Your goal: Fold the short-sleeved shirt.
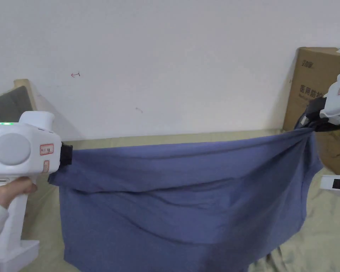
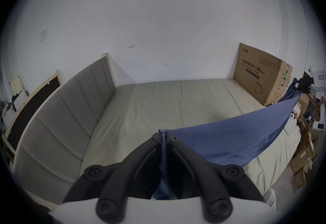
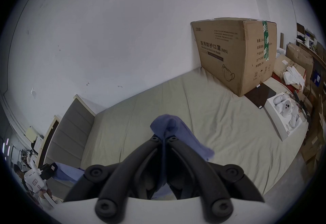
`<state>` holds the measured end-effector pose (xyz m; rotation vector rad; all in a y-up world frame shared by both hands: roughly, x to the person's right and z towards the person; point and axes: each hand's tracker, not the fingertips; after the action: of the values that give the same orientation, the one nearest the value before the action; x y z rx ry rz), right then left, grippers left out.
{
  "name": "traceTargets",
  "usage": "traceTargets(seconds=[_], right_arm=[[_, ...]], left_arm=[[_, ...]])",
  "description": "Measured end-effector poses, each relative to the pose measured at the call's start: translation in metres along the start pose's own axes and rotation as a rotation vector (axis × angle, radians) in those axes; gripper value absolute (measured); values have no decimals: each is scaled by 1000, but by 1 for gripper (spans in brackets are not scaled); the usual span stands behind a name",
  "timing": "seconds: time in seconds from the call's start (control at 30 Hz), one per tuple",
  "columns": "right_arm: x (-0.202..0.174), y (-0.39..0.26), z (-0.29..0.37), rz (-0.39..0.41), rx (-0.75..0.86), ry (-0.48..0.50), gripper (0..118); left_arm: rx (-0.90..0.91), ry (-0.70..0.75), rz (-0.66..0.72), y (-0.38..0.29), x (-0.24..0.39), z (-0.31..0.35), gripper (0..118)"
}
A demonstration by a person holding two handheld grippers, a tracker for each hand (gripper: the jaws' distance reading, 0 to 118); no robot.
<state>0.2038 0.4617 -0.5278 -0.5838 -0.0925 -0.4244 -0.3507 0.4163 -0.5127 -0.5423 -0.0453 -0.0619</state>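
A bedroom used partly for storage: a bed [image 2: 176,104] with a pale green sheet and a padded grey headboard [image 2: 67,113] stands against a bare white wall [image 1: 165,53], a large cardboard box [image 3: 234,55] sits on its far right corner, and more cartons [image 3: 298,58] are piled beyond.

Cardboard box [image 3: 234,55] front printed "医用防护口罩 (N95)" and "Medical protective mask" above a mask outline, side panel's print too small to read

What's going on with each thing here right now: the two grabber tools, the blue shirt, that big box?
Left gripper: shut on the shirt.
Right gripper: shut on the shirt.
Shirt: stretched between both grippers, hanging above the bed.
Cardboard box: closed, taped, standing on the bed.
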Motion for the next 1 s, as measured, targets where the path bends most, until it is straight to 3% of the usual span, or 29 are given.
traceTargets(seconds=[0.6, 0.93, 1.0], right_arm=[[-115, 174, -32, 14, 185, -22, 1], [-142, 188, -47, 43, 238, -10, 1], [-143, 181, -65, 92, 228, -44, 1]], left_arm=[[145, 88, -42, 199, -23, -88, 3], [171, 100, 3, 210, -31, -136, 3], [147, 104, -3, 199, -27, -155, 3]])
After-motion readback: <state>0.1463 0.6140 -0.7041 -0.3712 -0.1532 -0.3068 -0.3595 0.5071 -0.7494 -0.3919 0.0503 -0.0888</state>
